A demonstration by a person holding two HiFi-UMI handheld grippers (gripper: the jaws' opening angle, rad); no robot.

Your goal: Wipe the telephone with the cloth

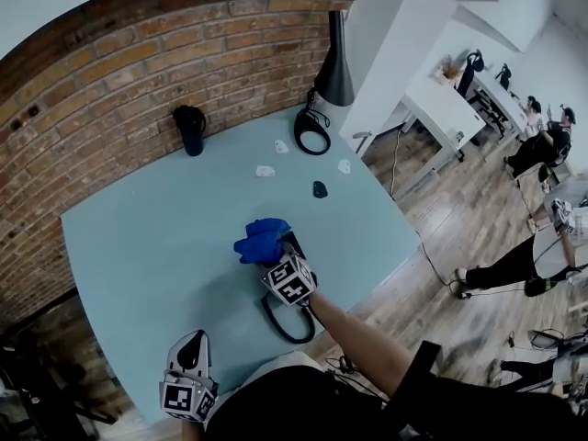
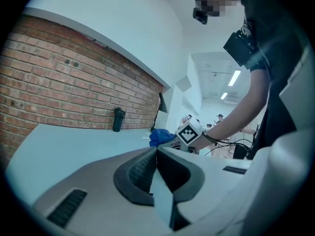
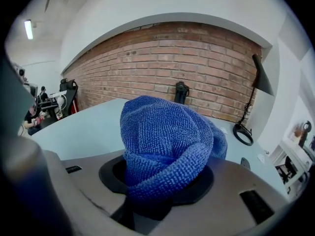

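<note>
My right gripper (image 1: 275,256) is shut on a bunched blue cloth (image 1: 262,240) and holds it over the near middle of the light blue table (image 1: 138,246). A black telephone (image 1: 298,247) shows partly under the cloth and the gripper, and its black cord (image 1: 283,327) loops toward the front edge. In the right gripper view the cloth (image 3: 165,146) bulges out between the jaws and hides the phone. My left gripper (image 1: 194,343) rests low at the table's front edge, away from the phone. Its jaws meet at the tips (image 2: 156,154) with nothing between them.
A black tumbler (image 1: 190,129) stands by the brick wall. A black lamp (image 1: 334,62) with a ring-shaped base (image 1: 312,131) is at the far corner. Small white scraps (image 1: 265,171) and a small black object (image 1: 319,189) lie beyond the phone. People sit at desks to the right.
</note>
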